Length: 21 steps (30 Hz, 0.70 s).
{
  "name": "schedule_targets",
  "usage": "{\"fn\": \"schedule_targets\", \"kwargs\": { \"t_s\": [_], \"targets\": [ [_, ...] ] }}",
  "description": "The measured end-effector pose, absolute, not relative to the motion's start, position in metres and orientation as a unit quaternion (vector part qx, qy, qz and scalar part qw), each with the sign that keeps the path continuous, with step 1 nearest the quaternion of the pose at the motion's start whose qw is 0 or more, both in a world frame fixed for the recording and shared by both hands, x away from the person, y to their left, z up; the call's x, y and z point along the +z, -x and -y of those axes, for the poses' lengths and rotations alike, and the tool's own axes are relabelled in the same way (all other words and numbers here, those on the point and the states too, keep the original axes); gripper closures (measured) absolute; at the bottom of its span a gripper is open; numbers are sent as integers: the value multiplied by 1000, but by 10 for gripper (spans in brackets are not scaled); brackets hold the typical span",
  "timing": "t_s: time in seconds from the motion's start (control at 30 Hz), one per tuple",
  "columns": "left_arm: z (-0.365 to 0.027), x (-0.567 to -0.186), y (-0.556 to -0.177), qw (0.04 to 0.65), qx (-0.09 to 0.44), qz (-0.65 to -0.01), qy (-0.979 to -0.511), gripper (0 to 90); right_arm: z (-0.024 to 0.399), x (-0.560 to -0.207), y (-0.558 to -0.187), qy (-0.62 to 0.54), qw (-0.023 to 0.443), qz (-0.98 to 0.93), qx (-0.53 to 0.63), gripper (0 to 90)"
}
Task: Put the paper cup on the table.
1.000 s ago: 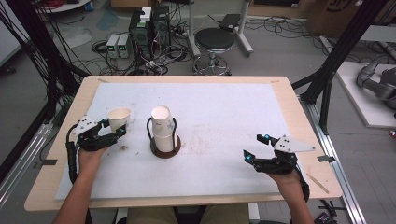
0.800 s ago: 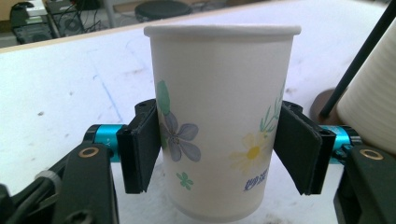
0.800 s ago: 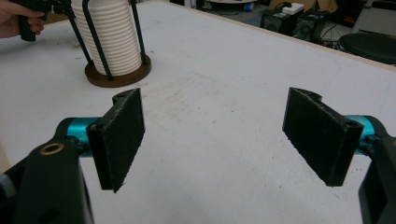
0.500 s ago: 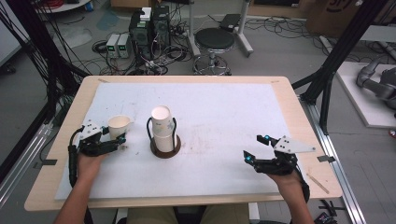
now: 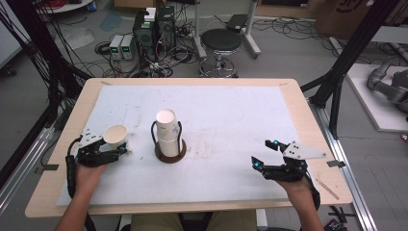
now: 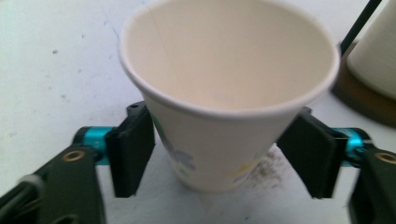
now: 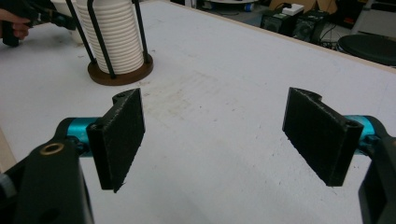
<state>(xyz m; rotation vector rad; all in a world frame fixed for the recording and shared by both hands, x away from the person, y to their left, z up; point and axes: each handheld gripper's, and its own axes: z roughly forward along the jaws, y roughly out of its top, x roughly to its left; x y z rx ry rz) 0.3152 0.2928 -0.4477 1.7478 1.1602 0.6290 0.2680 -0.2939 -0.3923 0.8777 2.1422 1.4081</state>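
Left gripper (image 5: 115,150), clamped on the paper cup (image 5: 115,136), has drawn back toward the person.

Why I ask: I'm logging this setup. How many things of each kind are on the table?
Loose white paper cup: 1
Stack of white paper cups: 1
Brown round wooden holder with black rods: 1
Handheld two-jaw grippers: 2 (left gripper, right gripper)
Total: 5
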Motion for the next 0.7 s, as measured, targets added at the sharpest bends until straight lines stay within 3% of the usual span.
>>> {"fn": "schedule_targets", "kwargs": {
  "t_s": [0.4,0.7],
  "targets": [
    [-313,-419,-278,589,264,-427,-633,145,298,-393,-269,-334,221,-775,489,212],
    [-299,-409,-266,621,265,-374,-636,148,298,-392,-272,-345,234,-777,472,205]
  ]
}}
